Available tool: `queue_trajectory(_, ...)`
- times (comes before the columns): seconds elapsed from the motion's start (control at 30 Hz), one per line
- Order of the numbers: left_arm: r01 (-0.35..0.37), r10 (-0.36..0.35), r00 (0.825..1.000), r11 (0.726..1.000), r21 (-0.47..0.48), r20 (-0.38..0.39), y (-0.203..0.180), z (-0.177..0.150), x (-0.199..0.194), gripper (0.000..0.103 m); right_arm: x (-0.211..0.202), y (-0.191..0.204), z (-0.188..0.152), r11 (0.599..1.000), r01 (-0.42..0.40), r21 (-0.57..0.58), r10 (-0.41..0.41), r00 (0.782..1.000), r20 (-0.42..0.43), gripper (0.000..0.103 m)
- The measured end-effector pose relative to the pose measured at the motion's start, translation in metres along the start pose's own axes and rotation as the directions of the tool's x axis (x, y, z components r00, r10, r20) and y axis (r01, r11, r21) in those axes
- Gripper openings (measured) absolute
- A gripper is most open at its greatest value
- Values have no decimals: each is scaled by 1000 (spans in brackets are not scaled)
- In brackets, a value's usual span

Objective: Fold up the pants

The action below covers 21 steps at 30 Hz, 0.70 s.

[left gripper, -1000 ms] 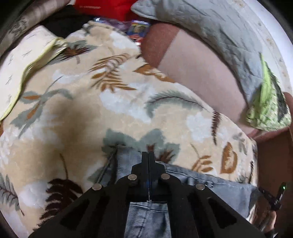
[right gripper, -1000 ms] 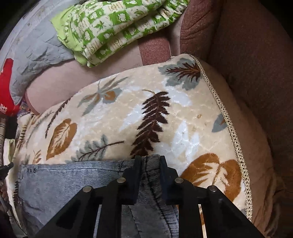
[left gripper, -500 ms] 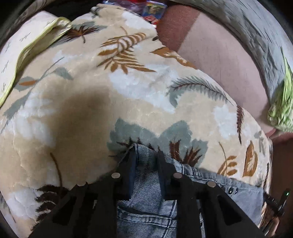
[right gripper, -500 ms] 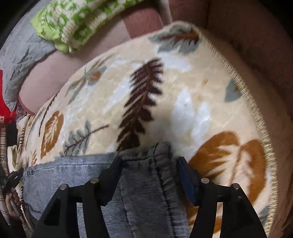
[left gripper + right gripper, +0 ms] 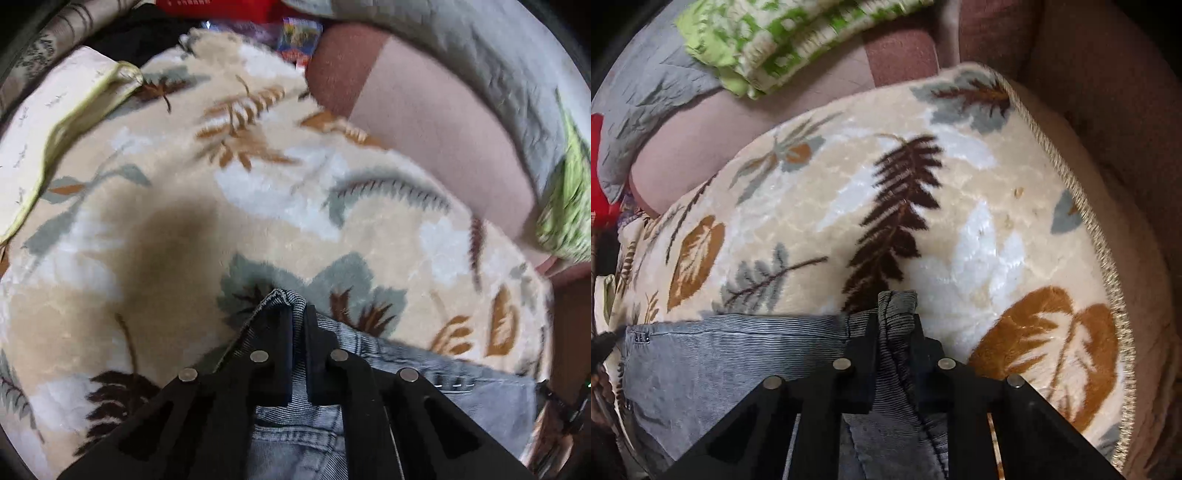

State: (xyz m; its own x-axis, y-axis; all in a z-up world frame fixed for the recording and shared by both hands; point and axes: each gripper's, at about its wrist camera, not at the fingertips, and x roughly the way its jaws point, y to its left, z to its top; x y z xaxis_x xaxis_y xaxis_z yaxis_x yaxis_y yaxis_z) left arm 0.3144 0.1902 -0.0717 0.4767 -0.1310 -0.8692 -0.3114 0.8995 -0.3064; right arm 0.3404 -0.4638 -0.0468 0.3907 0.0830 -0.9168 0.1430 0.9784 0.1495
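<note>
Denim pants [image 5: 295, 435] are pinched at one corner by the left gripper [image 5: 298, 314], its fingers nearly closed on the bunched fabric above a leaf-patterned blanket [image 5: 184, 206]. Opposite, the right gripper [image 5: 895, 325] is clamped narrowly on the pants' [image 5: 731, 354] other corner, over the same blanket [image 5: 960, 221].

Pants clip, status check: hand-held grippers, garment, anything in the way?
Left hand-held gripper shut on pants. Right hand-held gripper shut on same pants, bunched edge between fingers. Pants lie on leaf-print blanket. Nothing on the blanket ahead.
</note>
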Motion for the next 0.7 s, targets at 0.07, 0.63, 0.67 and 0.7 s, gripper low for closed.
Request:
queue_trajectory(0.07, 34, -34, 999, 999, -3, 31, 1, 2, -21, 4, -17, -1, 1, 1000, -7, 13, 7, 999, 43, 14)
queue_trajectory(0.63, 261, -275, 935, 961, 90, 223, 56, -118, -223, 5, -213, -3, -99, 988, -149, -35, 152, 927, 343, 14)
queue_trajectory(0.67, 274, -285, 935, 958, 81, 213, 70, -140, -227, 5, -217, -9, -119, 986, -161, -30, 162, 924, 346, 15)
queue_trajectory(0.7, 278, -288, 936, 958, 74, 202, 78, -153, -228, 5, -219, -17, -139, 983, -182, -21, 178, 922, 345, 15)
